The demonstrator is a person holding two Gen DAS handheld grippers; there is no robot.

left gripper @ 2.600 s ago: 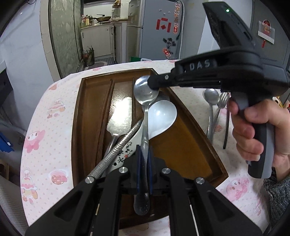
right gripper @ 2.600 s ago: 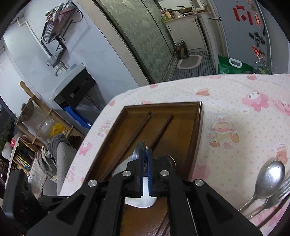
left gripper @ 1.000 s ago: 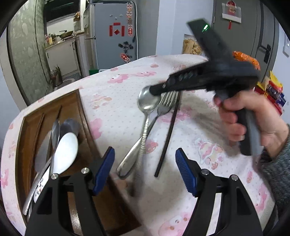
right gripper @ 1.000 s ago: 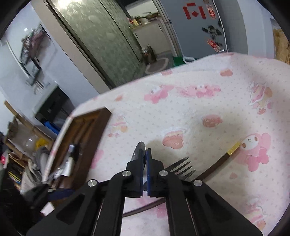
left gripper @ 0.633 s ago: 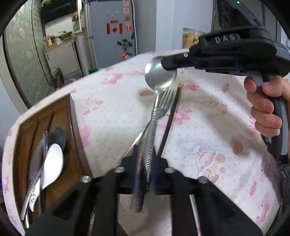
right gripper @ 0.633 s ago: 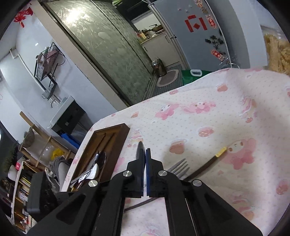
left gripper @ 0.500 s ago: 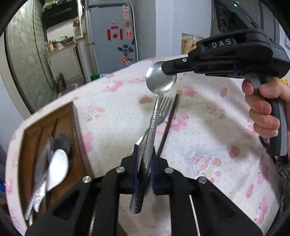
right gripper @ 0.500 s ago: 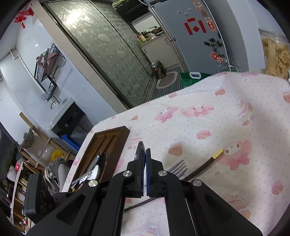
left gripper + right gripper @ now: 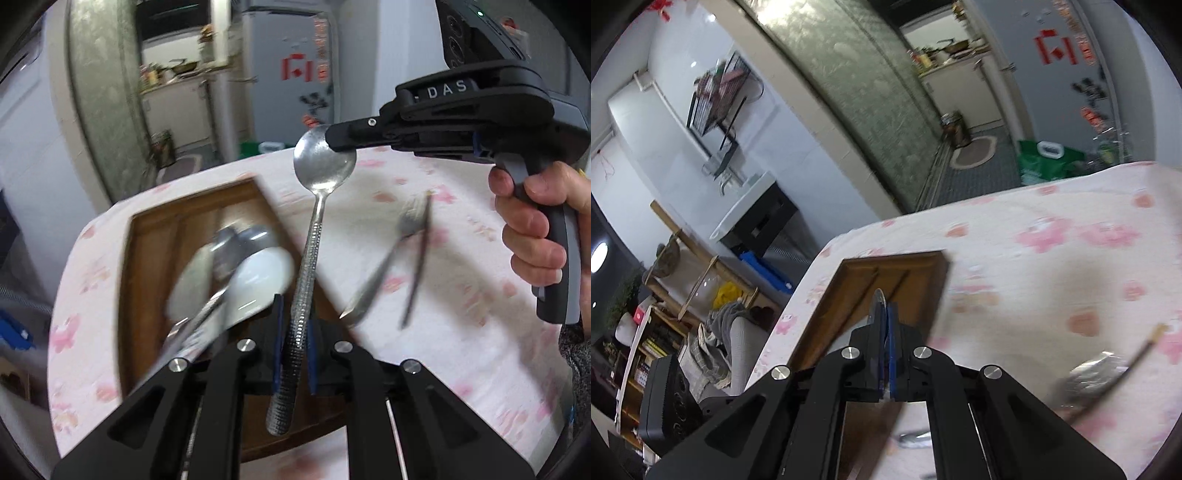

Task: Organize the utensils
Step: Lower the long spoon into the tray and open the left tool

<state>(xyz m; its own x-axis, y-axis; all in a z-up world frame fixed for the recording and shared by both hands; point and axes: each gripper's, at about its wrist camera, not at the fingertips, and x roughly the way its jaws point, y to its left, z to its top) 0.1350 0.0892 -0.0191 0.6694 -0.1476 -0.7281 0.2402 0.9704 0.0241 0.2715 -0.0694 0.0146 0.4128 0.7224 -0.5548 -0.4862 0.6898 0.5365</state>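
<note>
Steel, textured and narrow, the handle of the metal spoon (image 9: pixel 308 273) sits pinched between the closed blue pads of the left gripper (image 9: pixel 294 343), while the right gripper (image 9: pixel 341 140) clamps the rim of its bowl, jaws all but shut on it. Both tools carry the spoon together in the air.

Half a second ago the pair held it over the bare tablecloth, beside the fork and chopstick. Now it hangs above the right edge of the wooden tray (image 9: pixel 155 229), and the blur across the table suggests a quick swing. The white ceramic spoon (image 9: pixel 258 284) and other steel pieces already lie in the tray's middle section.

The fork (image 9: pixel 384 266) and dark chopstick (image 9: pixel 417 262) lie on the pink-patterned tablecloth (image 9: pixel 461 332), well apart from the tray. Judging by this, the spoon is about to join the tray, with those two left to sort.
</note>
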